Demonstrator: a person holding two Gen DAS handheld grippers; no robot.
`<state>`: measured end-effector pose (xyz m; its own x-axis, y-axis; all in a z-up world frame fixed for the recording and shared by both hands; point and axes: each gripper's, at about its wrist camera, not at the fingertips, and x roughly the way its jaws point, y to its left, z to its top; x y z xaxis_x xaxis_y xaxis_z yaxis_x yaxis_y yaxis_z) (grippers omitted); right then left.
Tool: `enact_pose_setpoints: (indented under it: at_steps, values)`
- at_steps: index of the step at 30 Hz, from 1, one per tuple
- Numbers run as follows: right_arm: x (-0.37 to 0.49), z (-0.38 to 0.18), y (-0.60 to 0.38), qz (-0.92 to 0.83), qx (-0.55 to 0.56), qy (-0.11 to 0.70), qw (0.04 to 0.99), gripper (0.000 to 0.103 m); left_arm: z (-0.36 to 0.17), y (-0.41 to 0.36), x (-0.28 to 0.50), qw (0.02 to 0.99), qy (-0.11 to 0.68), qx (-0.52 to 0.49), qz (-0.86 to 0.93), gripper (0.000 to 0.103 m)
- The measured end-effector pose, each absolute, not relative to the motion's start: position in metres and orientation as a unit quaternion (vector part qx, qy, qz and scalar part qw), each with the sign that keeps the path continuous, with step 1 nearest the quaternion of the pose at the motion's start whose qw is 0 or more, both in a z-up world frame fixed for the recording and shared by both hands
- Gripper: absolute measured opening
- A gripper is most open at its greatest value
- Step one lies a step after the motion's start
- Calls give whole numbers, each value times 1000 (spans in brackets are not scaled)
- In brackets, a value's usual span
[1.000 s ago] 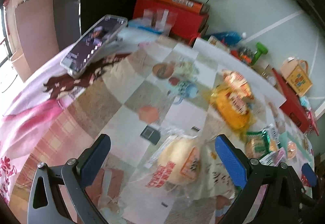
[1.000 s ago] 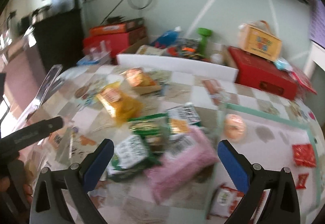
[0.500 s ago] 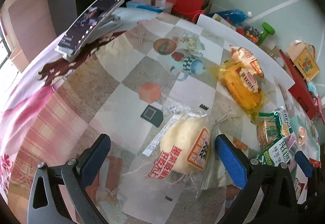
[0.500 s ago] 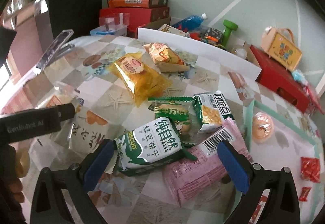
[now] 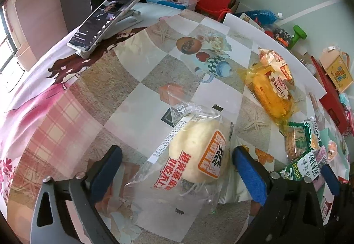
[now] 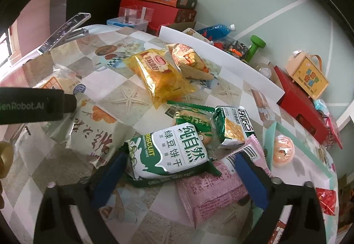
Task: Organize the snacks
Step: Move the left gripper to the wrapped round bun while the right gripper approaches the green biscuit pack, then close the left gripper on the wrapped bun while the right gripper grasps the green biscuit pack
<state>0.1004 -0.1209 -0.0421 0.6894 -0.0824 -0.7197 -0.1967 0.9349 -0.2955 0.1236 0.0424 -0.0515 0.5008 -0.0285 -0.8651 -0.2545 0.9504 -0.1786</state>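
My left gripper [image 5: 177, 168] is open around a pale bun in a clear wrapper [image 5: 197, 153] that lies on the table. My right gripper [image 6: 180, 175] is open around a green and white biscuit pack [image 6: 170, 153], which rests partly on a pink snack pack [image 6: 212, 188]. Behind these lie a small green cracker pack [image 6: 234, 126], another green pack [image 6: 190, 115], a yellow cake bag [image 6: 159, 75] and an orange snack bag [image 6: 188, 60]. The left gripper's body [image 6: 35, 105] shows at the left of the right wrist view.
A phone on a stand [image 5: 106, 18] stands at the table's far left. A white board [image 6: 221, 60] edges the back. Red boxes [image 6: 301, 102] and a green dumbbell [image 6: 254, 47] lie beyond. A teal-edged mat [image 6: 296, 140] with an orange ball-shaped candy [image 6: 283, 153] lies at right.
Both grippers have moved down and closer to the table. The bun now sits between the left fingers, and the biscuit pack between the right fingers.
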Motion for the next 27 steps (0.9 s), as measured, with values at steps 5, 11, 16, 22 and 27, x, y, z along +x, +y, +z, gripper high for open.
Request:
enact_pose_setpoints:
  at_steps: [5, 11, 16, 22, 27]
  values:
    - [99, -42, -119, 41, -174, 395, 901, 73, -49, 43, 123, 856, 491, -154, 57, 78]
    - [99, -41, -122, 44, -158, 401, 902, 69, -46, 45, 119, 858, 483, -169, 52, 72]
    - [99, -41, -122, 42, -156, 401, 902, 69, -46, 50, 118, 857, 479, -183, 54, 69]
    - [99, -42, -123, 42, -154, 402, 902, 69, -46, 53, 117, 853, 481, -198, 53, 69]
    - [99, -42, -124, 42, -153, 403, 901, 69, -45, 58, 115, 851, 479, -204, 66, 69]
